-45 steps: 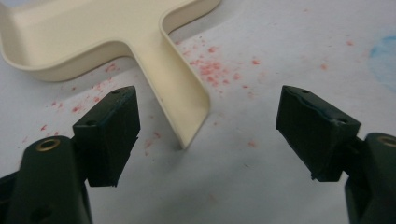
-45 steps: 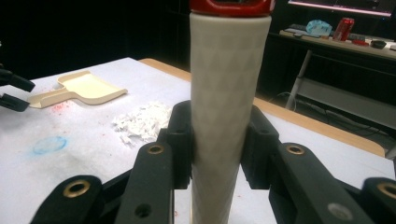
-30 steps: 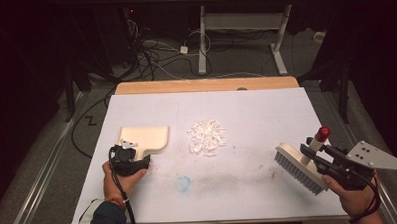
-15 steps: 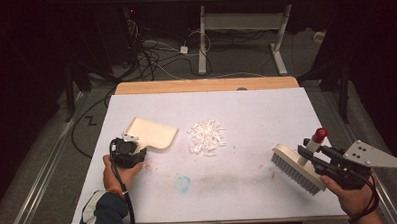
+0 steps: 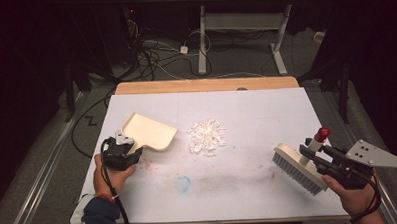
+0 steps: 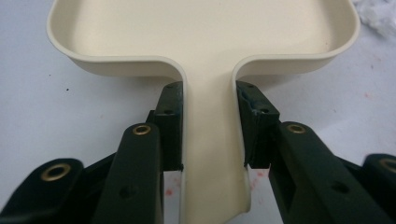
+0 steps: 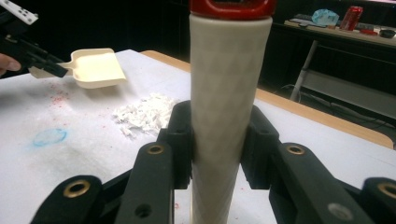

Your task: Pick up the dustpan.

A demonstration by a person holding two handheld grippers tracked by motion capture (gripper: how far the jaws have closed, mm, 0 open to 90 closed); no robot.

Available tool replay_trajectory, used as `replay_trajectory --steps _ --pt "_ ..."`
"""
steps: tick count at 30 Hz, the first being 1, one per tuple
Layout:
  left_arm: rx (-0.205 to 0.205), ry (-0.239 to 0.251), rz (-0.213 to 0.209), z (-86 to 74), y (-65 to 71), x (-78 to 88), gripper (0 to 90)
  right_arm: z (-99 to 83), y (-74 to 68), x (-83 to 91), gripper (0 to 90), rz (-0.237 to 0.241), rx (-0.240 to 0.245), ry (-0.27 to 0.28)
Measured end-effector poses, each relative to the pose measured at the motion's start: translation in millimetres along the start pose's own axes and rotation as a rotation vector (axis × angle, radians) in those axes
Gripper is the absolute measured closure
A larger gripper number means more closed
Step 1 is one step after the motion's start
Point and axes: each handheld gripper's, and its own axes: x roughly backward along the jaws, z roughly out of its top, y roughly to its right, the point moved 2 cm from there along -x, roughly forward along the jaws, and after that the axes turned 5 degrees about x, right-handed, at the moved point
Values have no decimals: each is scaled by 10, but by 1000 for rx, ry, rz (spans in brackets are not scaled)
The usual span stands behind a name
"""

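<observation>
Lifted and swung since the earlier frames, the dustpan [image 5: 149, 132] now hangs tilted over the left part of the surface [image 5: 249, 190], its open mouth turned toward the pile of white scraps [image 5: 206, 136] just beside it and its handle running back toward me. My left gripper [image 6: 210, 126] has just been closing, and its fingers [image 6: 170, 126] are now clamped on that handle from both sides. My right gripper [image 7: 217, 140] is squeezed tight on the upright handle of the brush [image 5: 298, 167], whose long bristle block lies slanted, near the right edge and well apart from the scraps. I judge the step in hand to be getting both tools ready for sweeping: pan gripped, brush gripped, nothing swept yet. Next, I think, the pan's lip must go flat on the surface close against the pile, mouth facing right, and the brush must travel across to the pile's far side and push the scraps in. Red specks [image 5: 146, 166] and a blue smudge [image 5: 183, 183] mark the white sheet nearby.
</observation>
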Motion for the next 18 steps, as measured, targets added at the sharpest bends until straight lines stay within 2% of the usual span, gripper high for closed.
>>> replay_trajectory --steps 2,3,5,8,13,14,18 --pt "-26 -4 2 -29 42 60 640 1 4 6 694 -3 0 0" --pt "-26 -4 2 -29 42 60 640 2 6 8 694 2 0 -3" --pt "-45 0 -21 -64 88 141 640 5 4 13 694 0 5 -2" --pt "-71 1 -31 -109 152 203 640 11 3 13 695 1 10 3" --pt "-102 -10 -57 -204 234 276 640 7 -10 -5 695 28 10 8" --pt "-118 -27 -74 -259 266 308 640 7 -12 -12 695 24 17 5" --pt "-135 -44 -92 -325 312 335 639 2 -7 -23 694 23 8 0"
